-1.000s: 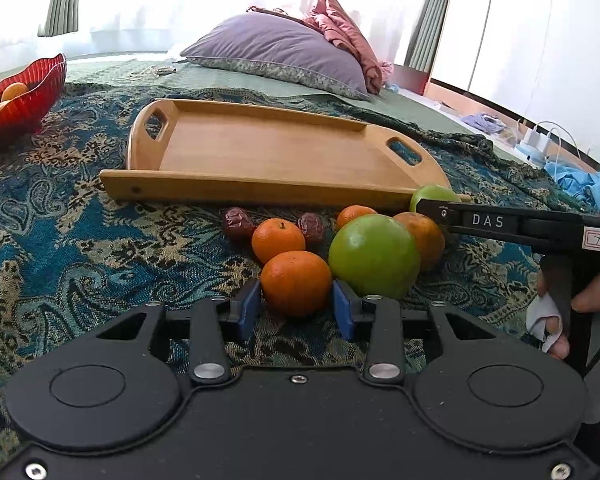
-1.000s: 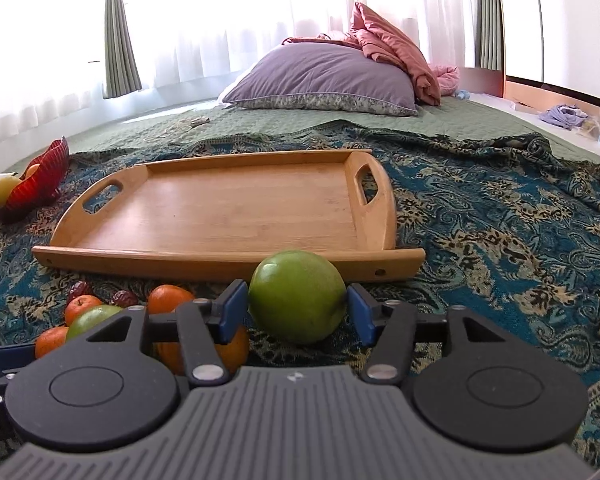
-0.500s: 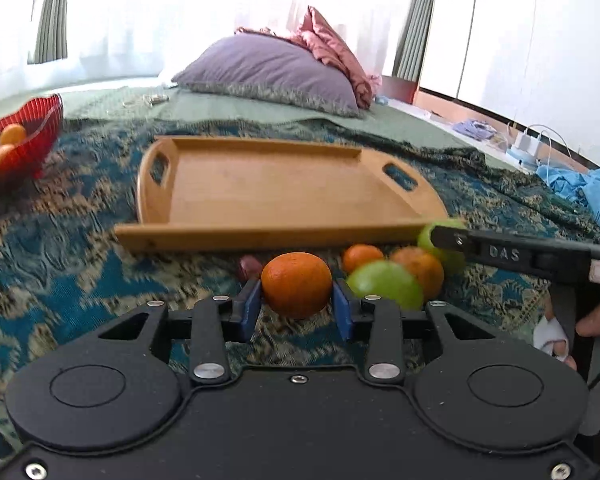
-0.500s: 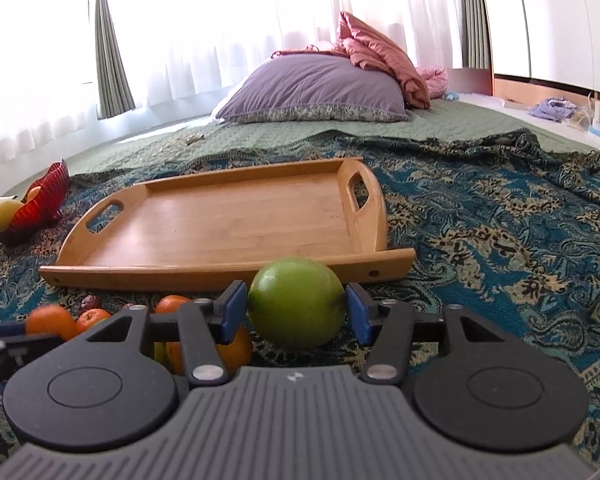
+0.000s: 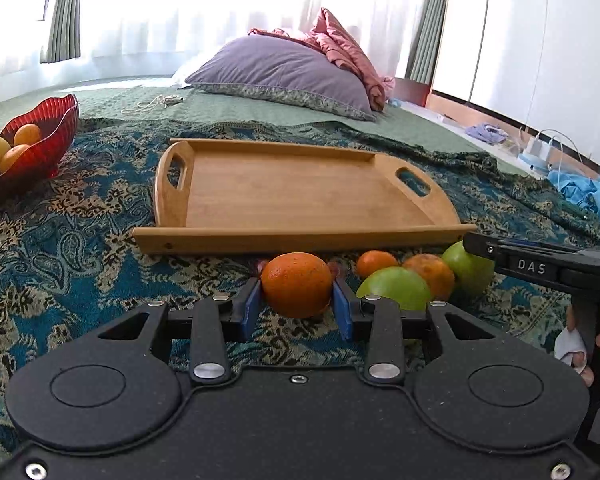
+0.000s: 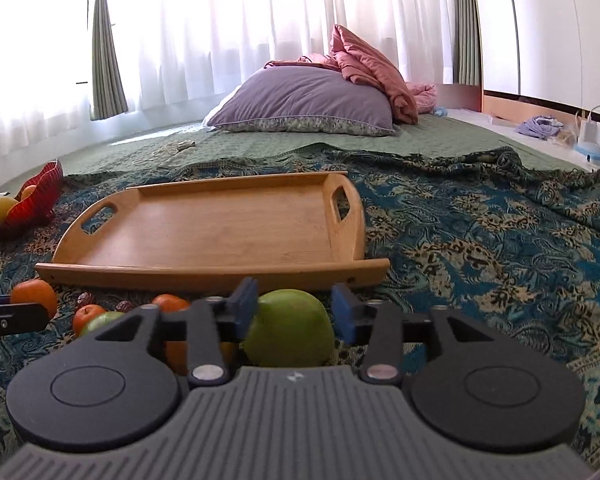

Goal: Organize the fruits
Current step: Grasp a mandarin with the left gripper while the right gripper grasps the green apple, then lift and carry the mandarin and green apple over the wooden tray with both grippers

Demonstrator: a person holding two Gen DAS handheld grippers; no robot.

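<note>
- The left gripper [image 5: 297, 307] has its fingers [image 5: 249, 309] clenched on an orange [image 5: 296, 289], both pads pressing its sides; the round skin could roll out if the grasp slackens.
- The right gripper [image 6: 295, 310] is opening: a green apple [image 6: 290, 330] sits between its fingers, the right pad clear. Lifted now, it may drop onto the bed's blanket [image 6: 480, 248].
- The wooden tray [image 5: 300, 196] lies just beyond both fruits.

Green apple [image 6: 289, 328] between opening fingers [image 6: 245, 307], before wooden tray [image 6: 204, 270].
</note>
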